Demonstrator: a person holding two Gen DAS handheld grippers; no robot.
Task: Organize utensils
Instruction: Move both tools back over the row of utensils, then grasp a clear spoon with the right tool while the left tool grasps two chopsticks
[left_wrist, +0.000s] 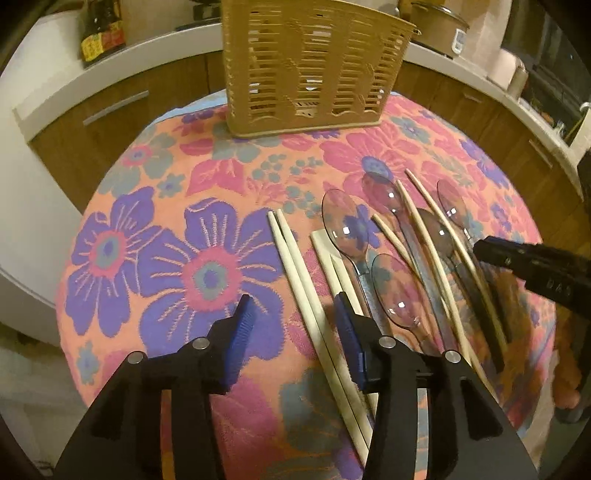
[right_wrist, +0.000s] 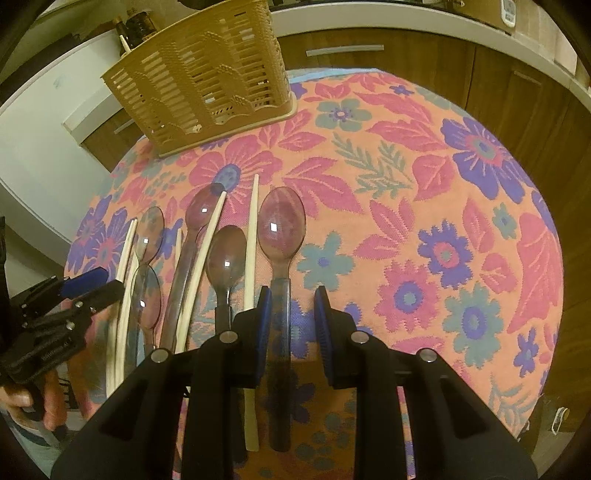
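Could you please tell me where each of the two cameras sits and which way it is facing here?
Left wrist: on the left gripper, angled down at a chopstick pair between its open blue pads; the right gripper enters from the right.
Right wrist: on the right gripper, angled down at a spoon whose handle lies between its pads; the left gripper and a hand show at left.
Both share the tan basket and floral tablecloth.

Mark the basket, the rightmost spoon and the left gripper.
basket (left_wrist: 306, 74), left wrist view, slatted front wall.
rightmost spoon (right_wrist: 281, 225), right wrist view, bowl.
left gripper (left_wrist: 295, 325), left wrist view, midway between fingertips.
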